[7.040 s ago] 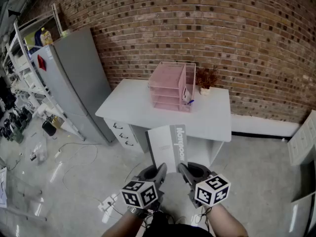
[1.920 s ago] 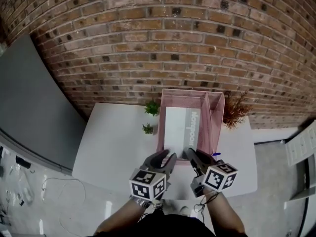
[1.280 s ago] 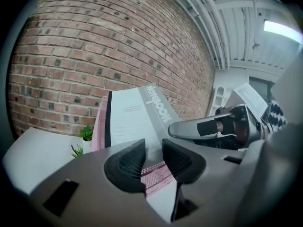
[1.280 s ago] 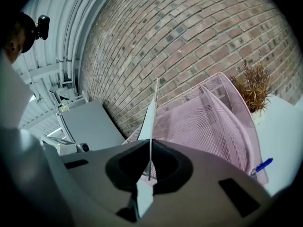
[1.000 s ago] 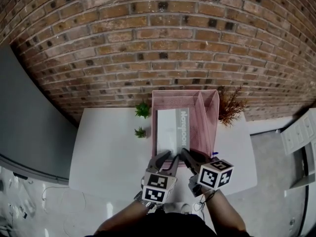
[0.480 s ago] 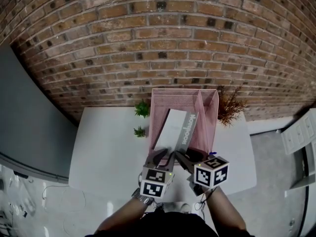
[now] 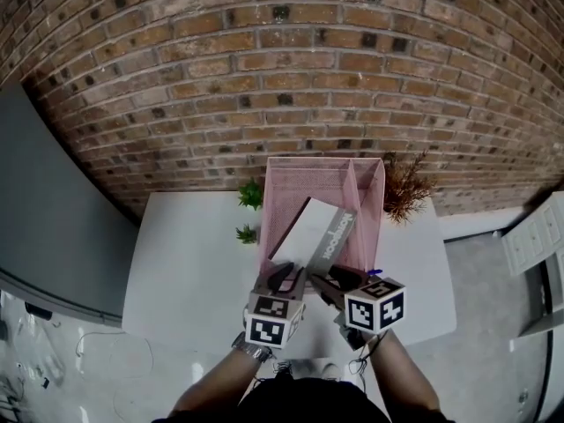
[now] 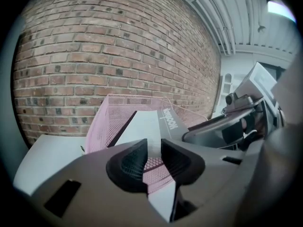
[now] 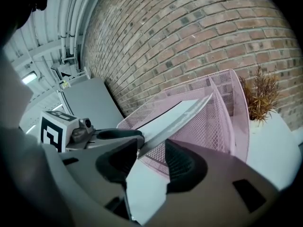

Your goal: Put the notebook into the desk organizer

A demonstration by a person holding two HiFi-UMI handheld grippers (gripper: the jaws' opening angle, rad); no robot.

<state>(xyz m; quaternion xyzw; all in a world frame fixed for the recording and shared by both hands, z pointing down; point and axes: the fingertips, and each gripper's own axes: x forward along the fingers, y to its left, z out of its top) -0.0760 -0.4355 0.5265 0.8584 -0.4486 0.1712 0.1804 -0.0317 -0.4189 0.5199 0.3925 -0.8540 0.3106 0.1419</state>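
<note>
A white notebook (image 7: pixel 308 232) with a grey spine lies askew in the top of the pink mesh desk organizer (image 7: pixel 370 192), its left edge raised. My left gripper (image 7: pixel 286 276) sits just short of its near corner; its jaws have just been closing a little and stay open, nothing between them. My right gripper (image 7: pixel 335 278) has just been opening and stands wide, clear of the book. In the left gripper view, notebook (image 8: pixel 147 126) and organizer (image 8: pixel 104 122) show beyond the left gripper (image 8: pixel 154 148). The right gripper view shows the notebook (image 9: pixel 175 117) and organizer (image 9: pixel 227 108) past the right gripper (image 9: pixel 151 150).
The organizer stands on a white desk (image 7: pixel 194 263) against a brick wall. Two small green plants (image 7: pixel 251 194) sit left of it and a dried brown plant (image 7: pixel 405 188) right of it. A grey cabinet (image 7: pixel 53 218) stands at the left.
The notebook lay square in the tray a second ago; it has swung askew with its far end to the right. The right jaws have spread and let go of it.
</note>
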